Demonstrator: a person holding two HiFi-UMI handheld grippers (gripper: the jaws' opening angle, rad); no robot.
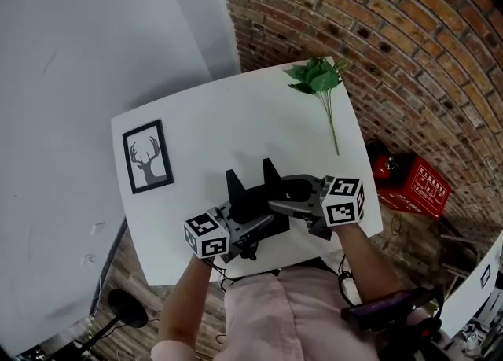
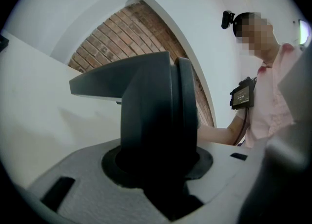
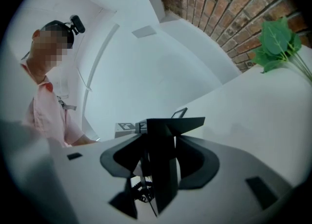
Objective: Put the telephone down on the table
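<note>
Looked near the set-down's end, jaws of left gripper [image 2: 171, 113] and right gripper [image 3: 160, 155] pinched together, seemingly empty, telephone [image 1: 266, 224] mostly hidden just beneath them on the table [image 1: 236, 116], coiled cord [image 3: 141, 191] under the right jaws, and called next for lifting both clear.

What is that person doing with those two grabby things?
A person holds tongs in each hand. The left tongs and the right tongs are both closed on a black telephone at the near edge of the white table. Its curly cord dangles. It has not been let go yet.

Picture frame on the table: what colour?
The picture frame is black, clearest in the head view.
</note>
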